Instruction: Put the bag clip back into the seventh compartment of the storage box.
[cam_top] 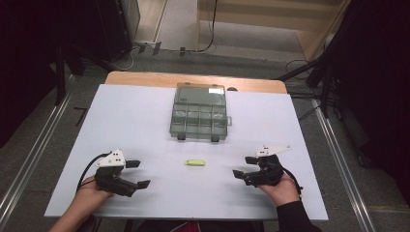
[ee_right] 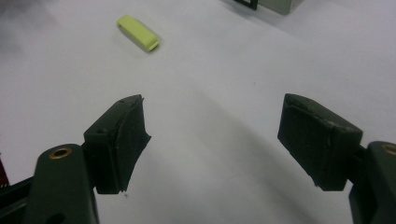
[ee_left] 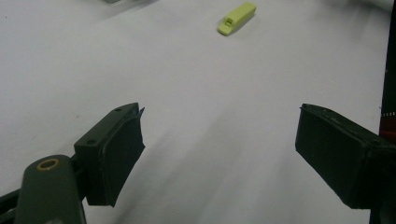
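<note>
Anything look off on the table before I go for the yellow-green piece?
Nothing stands out. The yellow-green piece lies flat on the white sheet between the left gripper and right gripper, both open. The organizer box sits closed and square beyond it.

Black grippers (cam_top: 138,174), white top plates, black cables; black sleeve (cam_top: 295,217).

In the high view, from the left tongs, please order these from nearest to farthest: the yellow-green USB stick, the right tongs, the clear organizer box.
From the left tongs:
1. yellow-green USB stick, table centre.
2. right tongs, near edge, right.
3. clear organizer box, far centre.
</note>
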